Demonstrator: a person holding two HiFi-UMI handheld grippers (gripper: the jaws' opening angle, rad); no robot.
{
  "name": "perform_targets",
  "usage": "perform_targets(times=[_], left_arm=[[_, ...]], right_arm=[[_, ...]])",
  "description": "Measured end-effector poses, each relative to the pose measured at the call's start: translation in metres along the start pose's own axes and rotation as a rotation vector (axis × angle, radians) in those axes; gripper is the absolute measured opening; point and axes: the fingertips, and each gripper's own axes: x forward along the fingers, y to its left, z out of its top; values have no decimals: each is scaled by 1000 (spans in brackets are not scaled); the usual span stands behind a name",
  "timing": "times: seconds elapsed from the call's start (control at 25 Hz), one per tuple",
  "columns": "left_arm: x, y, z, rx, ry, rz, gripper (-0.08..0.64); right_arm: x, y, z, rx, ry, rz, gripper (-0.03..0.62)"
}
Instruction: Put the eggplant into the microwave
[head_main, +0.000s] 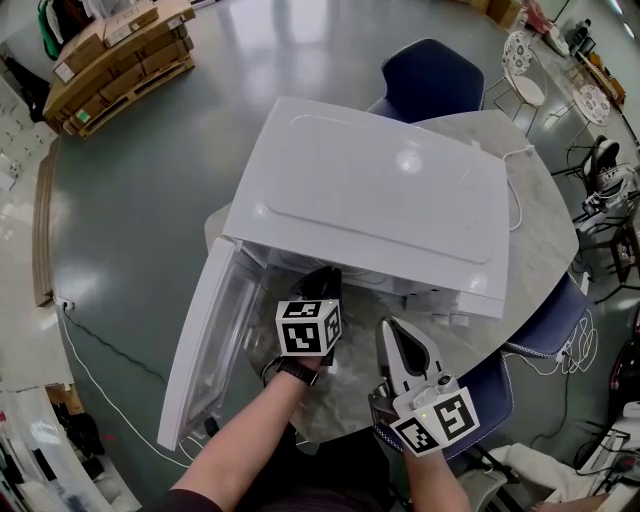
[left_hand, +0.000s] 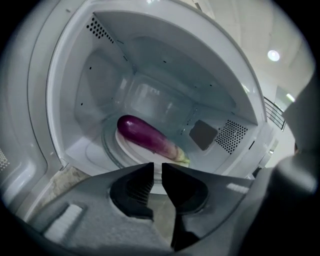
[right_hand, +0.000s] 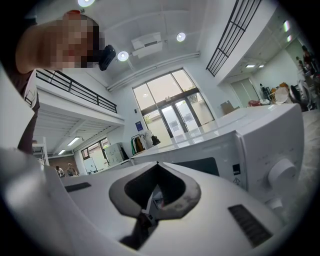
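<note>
The microwave's (head_main: 380, 195) one door (head_main: 205, 340) hangs swung wide to the left of the left gripper (head_main: 322, 280), its edge well clear of that tool. In the left gripper view, the left gripper (left_hand: 157, 167) sits at the mouth of the cavity with its two jaws drawn almost together; a narrow slit shows between them and nothing is in it. The single eggplant (left_hand: 147, 135) lies just beyond those tips and apart from them, inside the cavity. It rests slantwise on the white plate (left_hand: 125, 145), with its dark purple end farther off to the tool's left and its pale stem end nearer, slightly right of the slit. Around the plate runs one glass turntable ring (left_hand: 107, 150). The cavity walls stand off from the eggplant on both sides and there is open room above it up to the ceiling. Two perforated vent patches show, one high on the left wall (left_hand: 97, 30) and one low on the right wall (left_hand: 230, 136), with one dark square panel (left_hand: 202, 134) beside the latter. The front sill crosses just ahead of the jaw tips. Further right, the right gripper (head_main: 395, 335) is held outside the cavity over the round table (head_main: 545, 200), near its edge. In its own view the right gripper's (right_hand: 157, 164) jaws meet at the tips, gripping nothing, and the control panel's one knob (right_hand: 282, 172) stands ahead to its right.
</note>
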Motion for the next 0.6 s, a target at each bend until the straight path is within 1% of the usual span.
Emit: perform_targets(times=[0.32, 0.6], left_arm=[[8, 4, 8, 1, -7, 13, 58], [17, 5, 12, -14, -34, 11, 58]], right_arm=[[4, -4, -4, 4, 10, 1, 2], [10, -9, -7, 2, 13, -1, 2]])
